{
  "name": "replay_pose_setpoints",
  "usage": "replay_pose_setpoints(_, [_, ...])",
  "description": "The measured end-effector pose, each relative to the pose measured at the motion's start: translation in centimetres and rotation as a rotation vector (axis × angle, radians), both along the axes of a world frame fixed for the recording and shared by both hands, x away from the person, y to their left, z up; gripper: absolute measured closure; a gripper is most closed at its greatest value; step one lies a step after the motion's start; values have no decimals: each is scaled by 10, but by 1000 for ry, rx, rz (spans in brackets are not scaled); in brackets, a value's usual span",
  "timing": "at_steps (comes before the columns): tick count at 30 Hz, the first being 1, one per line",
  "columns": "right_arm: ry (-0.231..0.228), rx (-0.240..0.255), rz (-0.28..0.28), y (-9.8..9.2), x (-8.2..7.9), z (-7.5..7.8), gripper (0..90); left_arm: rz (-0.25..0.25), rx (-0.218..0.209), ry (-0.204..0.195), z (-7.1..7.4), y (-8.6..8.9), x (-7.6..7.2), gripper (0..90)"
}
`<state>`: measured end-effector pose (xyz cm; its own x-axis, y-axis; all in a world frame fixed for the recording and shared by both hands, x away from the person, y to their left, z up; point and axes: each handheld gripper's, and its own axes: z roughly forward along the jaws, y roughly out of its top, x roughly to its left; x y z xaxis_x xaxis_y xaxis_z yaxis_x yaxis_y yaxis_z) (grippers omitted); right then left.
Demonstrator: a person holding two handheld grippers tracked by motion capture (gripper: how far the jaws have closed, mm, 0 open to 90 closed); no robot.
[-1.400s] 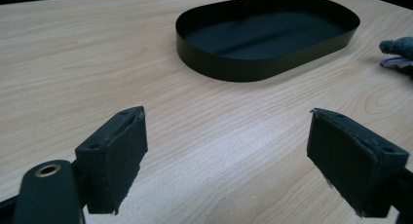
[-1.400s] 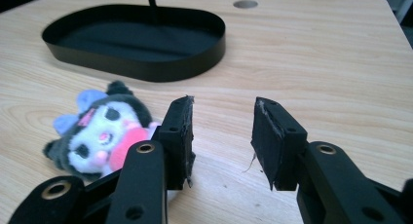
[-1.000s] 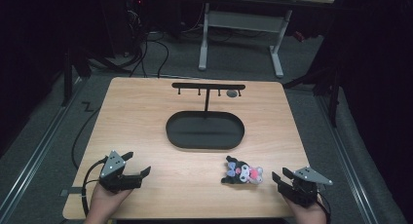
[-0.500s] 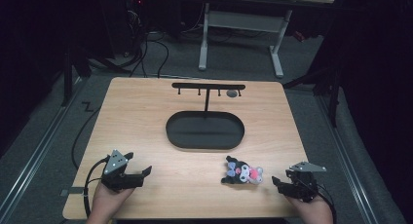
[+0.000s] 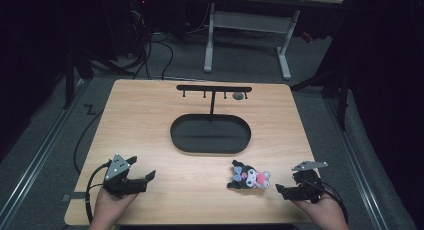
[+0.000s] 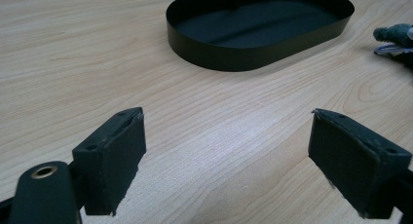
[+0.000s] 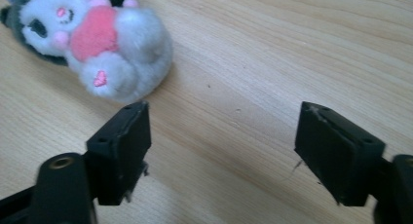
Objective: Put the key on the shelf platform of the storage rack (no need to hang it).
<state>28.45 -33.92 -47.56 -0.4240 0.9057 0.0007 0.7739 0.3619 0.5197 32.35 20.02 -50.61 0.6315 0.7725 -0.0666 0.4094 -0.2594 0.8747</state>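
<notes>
A small plush toy (image 5: 248, 176) in black, white and pink lies on the wooden table (image 5: 150, 125) near the front right; it is also close up as the plush toy (image 7: 97, 44). My right gripper (image 5: 287, 190) stands open just right of it, jaws wide apart (image 7: 221, 153), nothing between them. My left gripper (image 5: 141, 175) rests open at the front left, jaws spread (image 6: 226, 163) over bare wood. A black oval tray (image 5: 210, 134) sits mid-table, seen too as the tray (image 6: 253, 48), empty inside. Behind it stands a black T-shaped rack (image 5: 214, 91) with hooks.
A small grey object (image 5: 238, 96) hangs at the rack's right end. Beyond the table are a white desk frame (image 5: 245, 25), cables on the grey floor and a dark surround. A tip of the plush (image 6: 397, 36) shows at the right edge.
My right gripper has turned and shifted slightly toward the plush toy. The left gripper and the toy have stayed put.
</notes>
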Motion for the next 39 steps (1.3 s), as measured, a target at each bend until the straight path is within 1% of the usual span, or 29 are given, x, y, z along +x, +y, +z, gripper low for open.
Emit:
replay_pose_setpoints(1, [29, -6, 15, 3, 3, 2, 150, -1, 3, -4, 0, 0, 0, 143])
replay_pose_setpoints(3, [37, -10, 21, 4, 5, 3, 144, -7, 6, -7, 2, -1, 0, 143])
replay_pose_setpoints(4, [54, -34, 32, 7, 7, 5, 120, -8, 7, -7, 2, -1, 0, 145])
replay_pose_setpoints(5, [54, -34, 32, 7, 7, 5, 120, -10, 11, -8, 1, -1, 0, 145])
replay_pose_setpoints(6, [76, -57, 37, 10, 9, 6, 54, -11, 14, -9, 1, -2, 1, 145])
replay_pose_setpoints(10, [90, -75, 46, 14, 11, 9, 39, -15, 13, -4, 1, 0, 1, 145])
replay_pose_setpoints(11, [101, -85, 52, 15, 12, 9, 33, -13, 10, -5, 1, 0, 1, 146])
replay_pose_setpoints(12, [132, -92, 59, 17, 14, 11, 5, -13, 6, -5, 1, 0, 0, 147])
replay_pose_setpoints(13, [132, -92, 59, 17, 14, 11, 5, -17, 8, -3, 1, 1, -1, 147])
replay_pose_setpoints(14, [144, -95, 62, 18, 15, 12, 3, -16, 11, -6, 1, 0, -1, 147])
replay_pose_setpoints(16, [156, -111, 78, 21, 16, 16, 1, -20, 16, -5, 1, 1, -2, 147])
replay_pose_setpoints(20, [161, -145, 118, 29, 18, 23, 0, -19, 14, -3, 1, 2, -4, 147])
replay_pose_setpoints(21, [166, -162, 131, 32, 19, 25, 0, -18, 6, -1, 0, 3, -4, 147])
replay_pose_setpoints(23, [171, -174, 149, 35, 19, 27, 0, -18, 6, 1, 0, 4, -3, 147])
replay_pose_setpoints(26, [185, -190, 171, 41, 20, 27, 0, -16, 3, 1, 0, 6, -3, 147])
replay_pose_setpoints(29, [207, -207, 210, 47, 23, 26, 1, -13, 2, 0, 0, 7, -3, 147])
replay_pose_setpoints(31, [212, -206, 210, 48, 23, 26, 2, -15, 0, 7, 0, 8, -4, 147])
replay_pose_setpoints(32, [207, -209, 218, 49, 24, 26, 5, -13, -1, 7, 0, 8, -4, 147])
replay_pose_setpoints(33, [217, -219, 234, 53, 26, 25, 11, -11, 0, 7, -1, 8, -4, 147])
replay_pose_setpoints(34, [217, -219, 234, 53, 26, 25, 11, -10, 3, 5, -1, 8, -5, 147])
replay_pose_setpoints(37, [225, -240, 262, 58, 29, 24, 36, -12, 13, 2, -1, 8, -6, 148])
replay_pose_setpoints(39, [228, -253, 303, 65, 33, 23, 81, -14, 14, 8, -1, 8, -5, 149])
